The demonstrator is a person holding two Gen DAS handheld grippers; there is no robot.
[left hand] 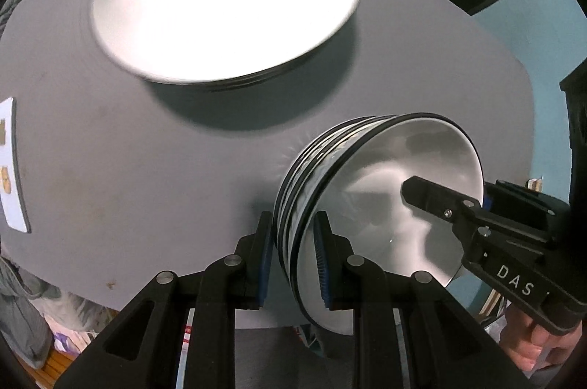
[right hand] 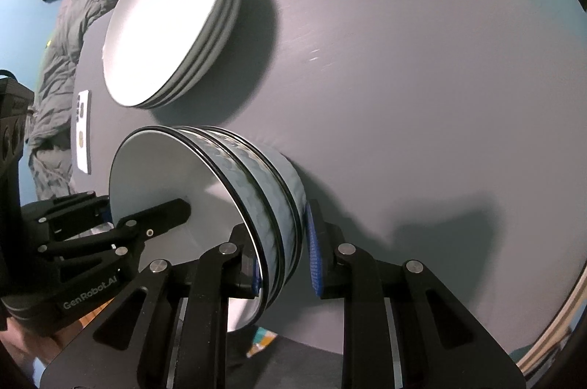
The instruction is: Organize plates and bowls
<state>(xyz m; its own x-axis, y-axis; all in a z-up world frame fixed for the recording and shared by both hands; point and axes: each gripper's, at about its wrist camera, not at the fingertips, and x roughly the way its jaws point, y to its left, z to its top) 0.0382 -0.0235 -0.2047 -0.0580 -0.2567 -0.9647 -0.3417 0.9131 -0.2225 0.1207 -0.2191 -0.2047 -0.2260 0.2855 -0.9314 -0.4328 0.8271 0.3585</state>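
bowls [left hand: 367, 202] nested in 3, both my grippers [left hand: 293, 257] [right hand: 282, 253] pinch their rim; plates [right hand: 172, 18] already stacked at 11 o'clock.

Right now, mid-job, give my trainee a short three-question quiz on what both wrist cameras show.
1. True or false: the stack of bowls sits flat on the table.
2. Which grippers grip the bowls? A) left only B) right only C) both
3. What stands behind the bowls on the table?

Key:
1. False: it is tipped, rims gripped.
2. C: the left gripper and right gripper each clamp the rims.
3. A stack of white plates.
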